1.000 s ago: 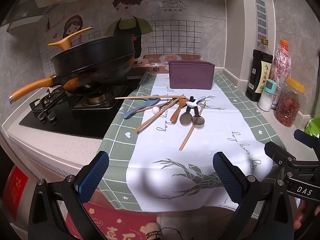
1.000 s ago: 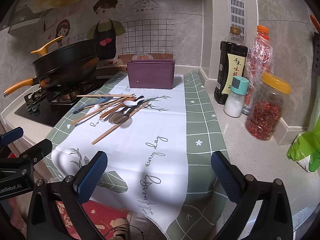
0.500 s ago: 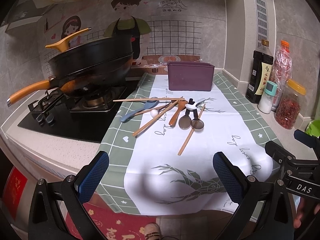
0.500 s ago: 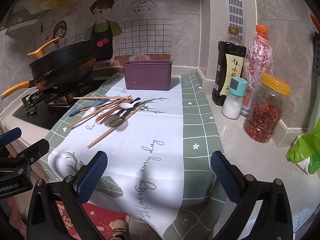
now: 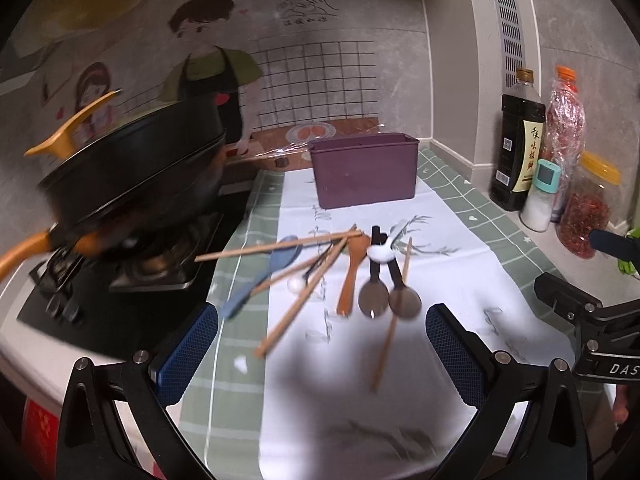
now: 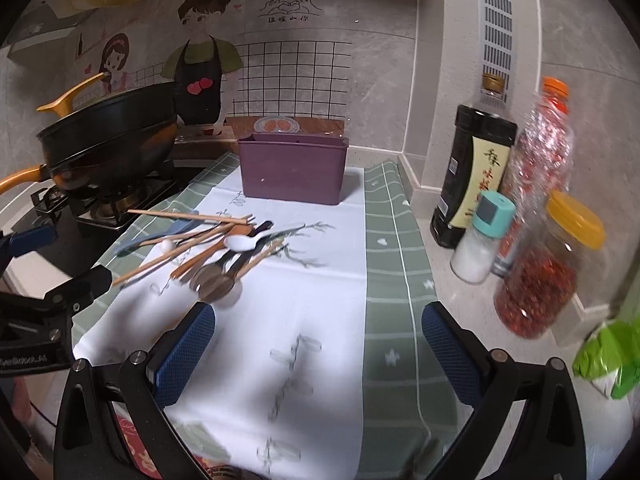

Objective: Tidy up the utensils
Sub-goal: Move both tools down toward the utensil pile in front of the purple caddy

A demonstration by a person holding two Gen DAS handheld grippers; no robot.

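A loose pile of utensils (image 5: 344, 272) lies on the white cloth: wooden chopsticks, a blue spoon (image 5: 260, 276), a wooden spoon (image 5: 352, 268), two dark-handled metal spoons (image 5: 384, 296) and a white spoon (image 5: 380, 254). Behind them stands a purple box (image 5: 366, 170). My left gripper (image 5: 318, 354) is open, just short of the pile, nothing between its fingers. My right gripper (image 6: 318, 354) is open over the cloth, to the right of the pile (image 6: 216, 248) and the purple box (image 6: 294, 168).
A black wok (image 5: 132, 176) sits on the gas hob (image 5: 100, 280) at the left. A soy sauce bottle (image 6: 472, 176), a salt shaker (image 6: 480, 240), a chilli jar (image 6: 548, 272) and a green bag (image 6: 608, 356) stand along the right wall.
Both grippers have moved forward toward the utensils, which now appear larger and closer. Both stay open. The utensils have not moved.
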